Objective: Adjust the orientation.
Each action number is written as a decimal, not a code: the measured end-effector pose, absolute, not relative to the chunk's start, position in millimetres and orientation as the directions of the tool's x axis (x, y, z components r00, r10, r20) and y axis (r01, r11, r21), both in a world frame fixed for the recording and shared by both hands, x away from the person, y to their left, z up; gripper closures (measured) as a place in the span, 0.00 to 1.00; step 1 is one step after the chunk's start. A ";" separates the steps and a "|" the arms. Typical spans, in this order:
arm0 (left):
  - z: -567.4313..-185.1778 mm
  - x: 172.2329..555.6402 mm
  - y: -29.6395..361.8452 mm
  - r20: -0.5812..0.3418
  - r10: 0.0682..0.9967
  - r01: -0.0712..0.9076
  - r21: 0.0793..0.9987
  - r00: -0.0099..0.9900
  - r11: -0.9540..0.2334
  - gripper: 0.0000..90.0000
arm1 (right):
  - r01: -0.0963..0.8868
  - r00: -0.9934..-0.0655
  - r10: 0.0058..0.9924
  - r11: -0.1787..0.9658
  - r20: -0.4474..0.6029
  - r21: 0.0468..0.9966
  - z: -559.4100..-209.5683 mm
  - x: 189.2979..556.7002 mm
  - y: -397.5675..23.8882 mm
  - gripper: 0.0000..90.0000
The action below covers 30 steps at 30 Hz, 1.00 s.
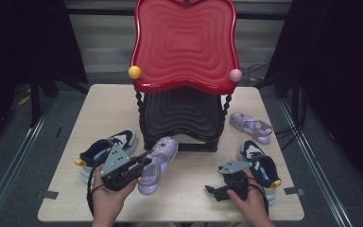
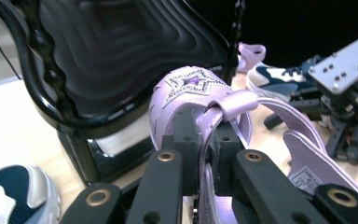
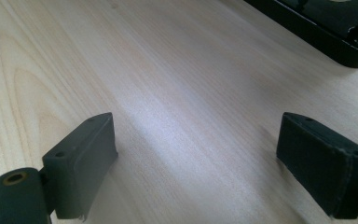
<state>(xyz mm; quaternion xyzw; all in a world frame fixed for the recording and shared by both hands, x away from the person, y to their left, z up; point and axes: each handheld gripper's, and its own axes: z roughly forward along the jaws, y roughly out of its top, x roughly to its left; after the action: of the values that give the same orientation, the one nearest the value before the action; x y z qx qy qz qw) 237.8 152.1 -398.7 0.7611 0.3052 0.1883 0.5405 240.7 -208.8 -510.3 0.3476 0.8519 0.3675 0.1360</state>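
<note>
My left gripper (image 1: 143, 161) is shut on the side strap of a lavender sandal (image 1: 159, 161), which is lifted just in front of the black lower tray (image 1: 184, 111) of a two-tier stand. In the left gripper view both black jaws (image 2: 205, 140) pinch the strap, and the sandal's glittery star toe (image 2: 191, 88) points at the black tray (image 2: 121, 51). My right gripper (image 1: 213, 191) rests low near the table's front edge. Its jaws (image 3: 196, 154) stand wide open over bare wood with nothing between them.
A red wavy tray (image 1: 184, 42) tops the stand, with a yellow ball (image 1: 134, 72) and a pink ball (image 1: 236, 75) at its corners. A second lavender sandal (image 1: 251, 126) lies at the right. Navy-and-white sneakers lie at the left (image 1: 106, 149) and right (image 1: 262, 168).
</note>
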 end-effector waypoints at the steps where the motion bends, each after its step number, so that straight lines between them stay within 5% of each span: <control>1: -397.4 238.2 151.9 -0.043 0.670 0.260 0.939 0.741 -0.227 0.93 | 0.493 -0.721 0.692 0.488 0.024 0.720 -510.3 240.7 -208.8 0.12; 30: -373.2 262.5 129.0 -0.025 0.741 0.194 0.971 0.671 -0.143 0.93 | 0.492 -0.722 0.692 0.489 0.023 0.721 -510.3 240.7 -208.8 0.12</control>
<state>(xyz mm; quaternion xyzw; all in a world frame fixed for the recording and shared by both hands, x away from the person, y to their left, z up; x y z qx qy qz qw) 262.5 129.0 -373.2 0.7165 0.3261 0.2408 0.5677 240.7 -208.8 -510.3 0.3473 0.8519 0.3674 0.1363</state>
